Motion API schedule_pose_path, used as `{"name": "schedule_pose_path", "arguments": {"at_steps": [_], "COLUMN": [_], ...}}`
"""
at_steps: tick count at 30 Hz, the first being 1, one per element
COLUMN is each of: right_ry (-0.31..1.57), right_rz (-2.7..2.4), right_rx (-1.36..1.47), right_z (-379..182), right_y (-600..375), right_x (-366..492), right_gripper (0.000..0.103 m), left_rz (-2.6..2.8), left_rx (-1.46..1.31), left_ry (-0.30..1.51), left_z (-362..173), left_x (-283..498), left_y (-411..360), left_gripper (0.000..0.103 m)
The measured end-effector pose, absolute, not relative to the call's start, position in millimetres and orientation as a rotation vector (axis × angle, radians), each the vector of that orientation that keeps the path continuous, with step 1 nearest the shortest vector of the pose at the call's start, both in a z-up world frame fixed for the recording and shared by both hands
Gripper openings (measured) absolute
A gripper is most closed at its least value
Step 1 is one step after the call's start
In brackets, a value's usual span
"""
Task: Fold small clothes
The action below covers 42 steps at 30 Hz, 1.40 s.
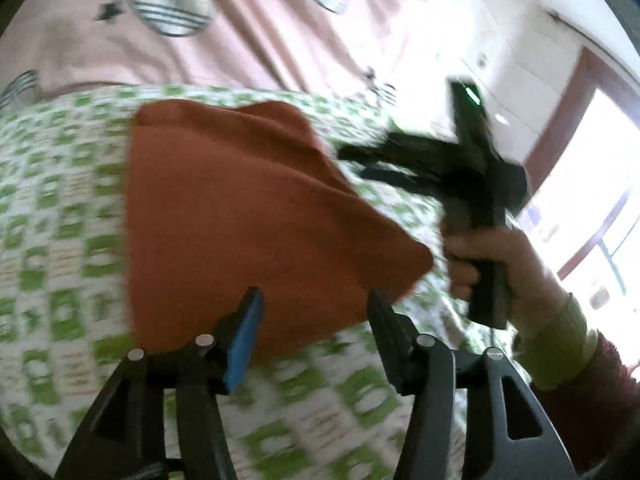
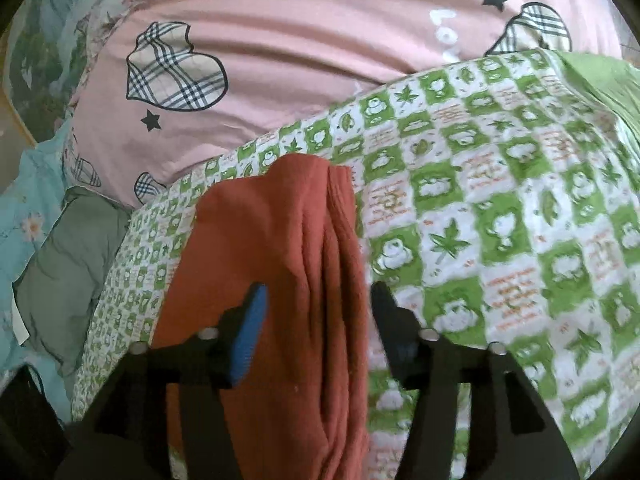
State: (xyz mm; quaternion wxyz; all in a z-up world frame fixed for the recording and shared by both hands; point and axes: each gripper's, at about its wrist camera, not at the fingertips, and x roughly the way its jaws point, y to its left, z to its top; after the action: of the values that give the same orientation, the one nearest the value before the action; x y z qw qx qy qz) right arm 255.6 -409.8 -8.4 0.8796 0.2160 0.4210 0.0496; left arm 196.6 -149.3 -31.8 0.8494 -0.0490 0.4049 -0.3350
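A rust-orange garment [image 1: 248, 216] lies folded on a green-and-white checked cloth [image 1: 60, 208]. My left gripper [image 1: 316, 320] is open and empty, just above the garment's near edge. In the right wrist view the same garment [image 2: 280, 280] lies as a long folded strip on the checked cloth [image 2: 500, 220]. My right gripper [image 2: 316, 316] is open and empty over the strip's middle. The right gripper also shows in the left wrist view [image 1: 352, 164], held in a hand at the garment's right side, its fingers apart.
A pink sheet with plaid hearts and black stars [image 2: 300, 40] lies beyond the checked cloth. A grey-green garment [image 2: 68, 272] and light blue floral bedding [image 2: 28, 208] lie at the left. A bright window and brown frame [image 1: 568, 120] are at the right.
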Motion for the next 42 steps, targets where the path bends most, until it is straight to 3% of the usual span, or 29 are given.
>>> {"name": "schedule_pose_path", "arguments": {"at_steps": [2, 8, 14, 15, 16, 17, 18, 20, 27, 34, 38, 42], "right_ry": [0.901, 0.951, 1.015, 1.024, 1.034, 1.048, 1.057, 1.044, 0.980, 0.969, 1.027, 1.104], "right_rz": [0.114, 0.191, 0.225, 0.240, 0.250, 0.263, 0.274, 0.280, 0.443, 0.624, 0.669, 0.603], "right_rx": [0.473, 0.592, 0.621, 0.630, 0.639, 0.662, 0.682, 0.678, 0.650, 0.658, 0.675, 0.620], "right_z": [-15, -38, -56, -58, -60, -63, -65, -61, -23, -26, -51, -79], "right_y": [-412, -412, -406, -404, -402, -400, -399, -395, -336, -245, -206, -189], "right_x": [256, 267, 282, 284, 286, 288, 289, 287, 263, 245, 236, 231], "right_gripper": [0.062, 0.062, 0.061, 0.061, 0.054, 0.047, 0.037, 0.031, 0.025, 0.025, 0.025, 0.026], "left_rz": [-0.653, -0.585, -0.595, -0.594, -0.602, -0.622, -0.625, -0.624, -0.637, -0.526, -0.469, -0.427], "left_rx": [-0.136, -0.343, -0.399, -0.398, -0.402, -0.407, -0.403, -0.390, -0.359, -0.368, -0.378, -0.435], "left_ry": [0.858, 0.992, 1.117, 1.137, 1.136, 1.126, 1.132, 1.103, 0.997, 0.933, 0.940, 1.021], "left_z": [-32, -59, -93, -99, -103, -105, -107, -103, -48, -17, -25, -68], "left_x": [207, 271, 323, 329, 331, 335, 337, 332, 270, 198, 165, 155], "left_y": [-129, -86, -101, -105, -109, -113, -116, -116, -77, 14, 51, 80], "left_gripper": [0.076, 0.077, 0.076, 0.075, 0.066, 0.048, 0.044, 0.025, 0.021, 0.021, 0.021, 0.023]}}
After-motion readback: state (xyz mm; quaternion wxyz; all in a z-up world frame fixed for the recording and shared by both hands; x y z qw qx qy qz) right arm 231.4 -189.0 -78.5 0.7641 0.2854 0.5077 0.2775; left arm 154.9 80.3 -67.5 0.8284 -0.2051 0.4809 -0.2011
